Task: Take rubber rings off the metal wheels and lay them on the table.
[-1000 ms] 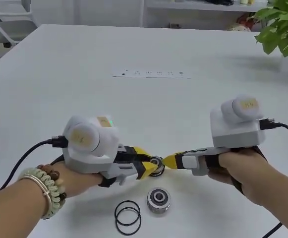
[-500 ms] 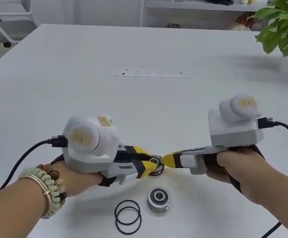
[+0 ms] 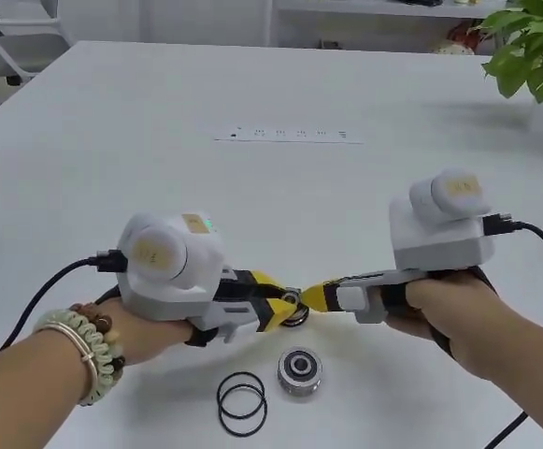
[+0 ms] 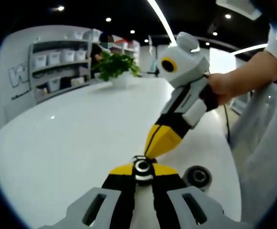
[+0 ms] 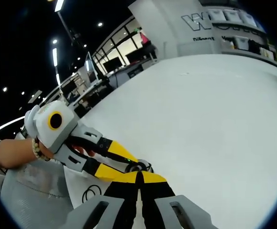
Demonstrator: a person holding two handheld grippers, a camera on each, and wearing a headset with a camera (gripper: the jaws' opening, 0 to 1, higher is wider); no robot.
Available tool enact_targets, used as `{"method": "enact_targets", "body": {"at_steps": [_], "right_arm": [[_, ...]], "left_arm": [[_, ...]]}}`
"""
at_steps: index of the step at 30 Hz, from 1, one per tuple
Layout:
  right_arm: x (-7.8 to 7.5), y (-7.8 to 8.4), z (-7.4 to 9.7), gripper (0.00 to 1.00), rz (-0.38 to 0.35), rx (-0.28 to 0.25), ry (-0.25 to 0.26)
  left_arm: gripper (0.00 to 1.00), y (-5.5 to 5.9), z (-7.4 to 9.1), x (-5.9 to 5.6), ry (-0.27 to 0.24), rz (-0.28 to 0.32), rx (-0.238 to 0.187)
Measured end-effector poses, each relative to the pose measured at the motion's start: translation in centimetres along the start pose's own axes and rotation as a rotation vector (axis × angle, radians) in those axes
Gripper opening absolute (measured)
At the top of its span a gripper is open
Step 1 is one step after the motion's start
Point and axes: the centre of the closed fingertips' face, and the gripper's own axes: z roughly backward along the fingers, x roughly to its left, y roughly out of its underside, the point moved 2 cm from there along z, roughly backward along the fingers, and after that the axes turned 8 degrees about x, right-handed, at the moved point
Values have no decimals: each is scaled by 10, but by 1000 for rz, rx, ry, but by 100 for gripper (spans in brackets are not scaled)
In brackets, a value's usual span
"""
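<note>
Right now the left gripper (image 3: 286, 306) has its yellow-tipped jaws clamped on a small metal wheel (image 3: 296, 316), holding it just above the white table (image 3: 252, 206). The right gripper (image 3: 308, 297) comes in from the opposite side with its jaws pressed together and its tips at the wheel's rim. Whether they pinch any rubber there is too small to tell.

From the head view, a second wheel (image 3: 299, 369) stands on the table just in front of the held one, nearer the person. Two black rubber rings (image 3: 241, 403) lie overlapping beside it, to its left. Farther out on the table sits a flat socket strip (image 3: 285, 137), and a green plant (image 3: 528, 47) leans in at the far right corner.

The left gripper view adds the held wheel seen face-on between the jaws, with its dark hub and bright rim. The second wheel lies off to the right of the jaws. This view also shows that the plant stands in a white pot, with shelves (image 4: 57, 67) behind it.

The right gripper view looks the other way. It shows the left gripper side-on, a bead bracelet (image 5: 34, 148) on the wrist that holds it, and part of the rings on the table below.
</note>
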Motion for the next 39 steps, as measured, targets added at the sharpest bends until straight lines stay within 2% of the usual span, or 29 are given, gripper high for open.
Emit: {"method": "enact_targets", "body": {"at_steps": [10,23,24,25,26,27,28,29,30,35,38,39], "right_arm": [[2,-1,-1,0,36,7,11],[8,-5,-3,0,58,-2,-19],[21,-16,-3,0,48,-80,-95],[23,-21,-1,0,17,-105,-109],[20,-20,0,0,14,-76,-80],[11,-17,0,0,90,-43,9],[11,-19,-2,0,105,-56,17],[15,-16,-3,0,75,-48,-21],[16,-14,-4,0,61,-43,-33],[10,-13,-3,0,58,-41,-10],[7,-12,-3,0,55,-35,2],[6,-11,-4,0,55,-28,9]], "left_arm": [[14,0,0,0,-2,1,-2],[14,0,0,0,-1,0,-3],[14,0,0,0,-1,1,-4],[14,0,0,0,-2,1,-4],[14,0,0,0,-2,1,-4],[14,0,0,0,-2,2,-4],[14,0,0,0,-2,1,-4],[14,0,0,0,-2,1,-4],[14,0,0,0,-3,1,-3],[14,0,0,0,-3,6,-4],[14,0,0,1,5,48,-16],[14,0,0,1,4,44,-16]]}}
